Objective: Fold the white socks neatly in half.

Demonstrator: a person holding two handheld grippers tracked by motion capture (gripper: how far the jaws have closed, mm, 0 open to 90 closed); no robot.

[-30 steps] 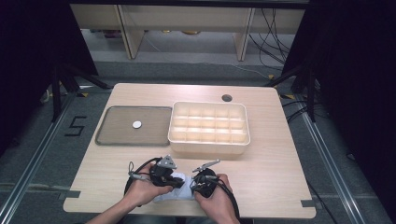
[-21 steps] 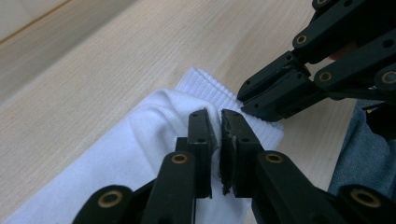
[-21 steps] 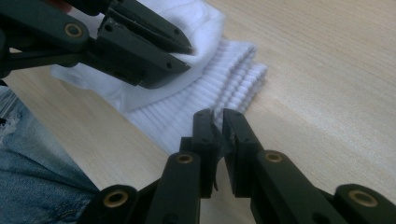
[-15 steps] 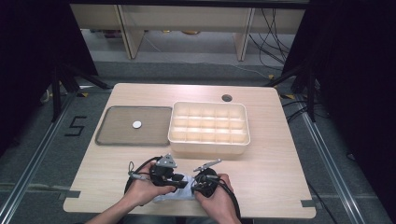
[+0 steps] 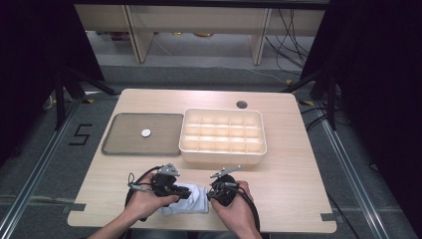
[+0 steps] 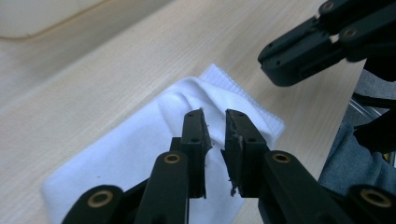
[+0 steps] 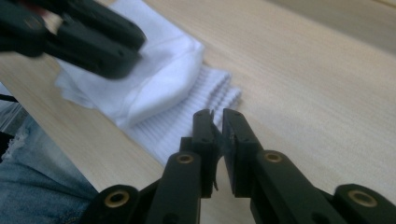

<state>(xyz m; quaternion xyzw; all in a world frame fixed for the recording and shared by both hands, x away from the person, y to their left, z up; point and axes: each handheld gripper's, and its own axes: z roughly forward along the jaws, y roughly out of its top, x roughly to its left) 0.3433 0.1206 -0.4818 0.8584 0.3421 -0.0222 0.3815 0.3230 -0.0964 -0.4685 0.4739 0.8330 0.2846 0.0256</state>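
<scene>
White folded cloth (image 5: pixel 188 199) at the tabletop's (image 5: pixel 288 174) near edge, just in front of the cream compartment box (image 5: pixel 223 137); left tongs (image 6: pixel 215 122) over the cloth, jaws narrowly parted, gripping nothing; right tongs (image 7: pixel 217 122) just beside the cloth's ribbed edge, jaws likewise slightly apart and empty; grey tray (image 5: pixel 144 133) with a small round disc (image 5: pixel 145 133) left of the box

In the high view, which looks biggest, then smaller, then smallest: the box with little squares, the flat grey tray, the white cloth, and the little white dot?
1. Box and tray: too close to rank.
2. Cloth, partly covered by the grippers.
3. Dot, smallest.
</scene>
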